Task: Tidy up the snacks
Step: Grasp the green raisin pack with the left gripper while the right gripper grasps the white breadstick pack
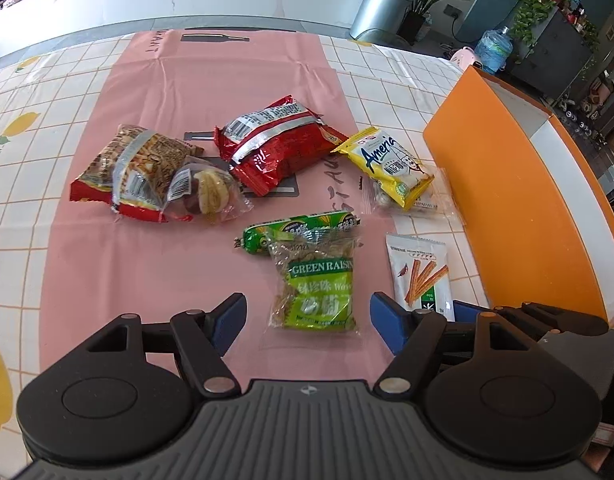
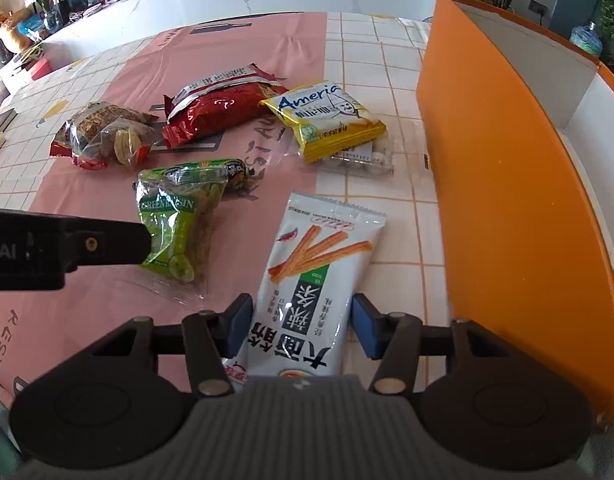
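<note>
My left gripper (image 1: 307, 320) is open and hangs low over a green raisin bag (image 1: 315, 280), whose near end lies between the blue pads with a gap on each side. A green sausage (image 1: 299, 228) lies under the bag's far end. My right gripper (image 2: 303, 322) is shut on a white stick-snack packet (image 2: 311, 280), one pad against each long edge near its lower half. Just left of it, the raisin bag (image 2: 175, 224) lies partly behind a black part of the left gripper (image 2: 67, 244). An orange box (image 2: 507, 160) stands open just right of the packet.
On the pink mat (image 1: 147, 260) lie a large red packet (image 1: 275, 144), a brown noodle bag (image 1: 127, 168) and a clear cookie pack (image 1: 211, 192). A yellow packet (image 1: 387, 164) rests on a clear pack of white candies. The orange box wall (image 1: 507, 200) borders the right side.
</note>
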The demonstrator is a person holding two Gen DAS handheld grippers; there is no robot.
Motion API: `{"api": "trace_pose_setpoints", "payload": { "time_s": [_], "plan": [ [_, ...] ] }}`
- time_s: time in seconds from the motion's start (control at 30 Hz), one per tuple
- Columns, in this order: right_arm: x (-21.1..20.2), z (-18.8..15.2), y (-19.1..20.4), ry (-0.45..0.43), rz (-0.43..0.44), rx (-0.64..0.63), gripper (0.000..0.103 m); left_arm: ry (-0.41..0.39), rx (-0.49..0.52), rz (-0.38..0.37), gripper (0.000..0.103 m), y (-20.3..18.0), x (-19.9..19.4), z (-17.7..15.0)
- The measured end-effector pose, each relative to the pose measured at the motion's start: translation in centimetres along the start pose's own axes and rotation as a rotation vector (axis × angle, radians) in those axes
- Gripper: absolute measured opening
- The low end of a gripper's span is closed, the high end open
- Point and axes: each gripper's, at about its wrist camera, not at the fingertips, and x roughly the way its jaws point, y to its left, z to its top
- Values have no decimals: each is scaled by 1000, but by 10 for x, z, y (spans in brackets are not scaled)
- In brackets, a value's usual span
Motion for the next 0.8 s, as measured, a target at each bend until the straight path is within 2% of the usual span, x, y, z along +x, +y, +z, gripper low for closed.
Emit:
{"api": "trace_pose_setpoints", "payload": {
  "time_s": [0.17,0.3,0.43,0.53,0.6,0.8],
  "plan": [
    [4,3,-3,-27,27,-27,52,-10,6,22,83,-3,19,0],
    [5,3,-7,-44,41,-22,53,14,-1,33,83,0,32,-1],
    [6,3,-9,-58,46,-12,53,-11,25,43,82,-3,33,-2],
    [6,3,-10,-65,51,-5,53,-29,65,68,73,-8,34,-4],
    [5,3,-11,-67,54,2,53,-36,91,71,56,-11,34,-7],
    [5,2,-6,-65,29,-26,51,-29,81,69,50,-9,31,-7]
  ]
}}
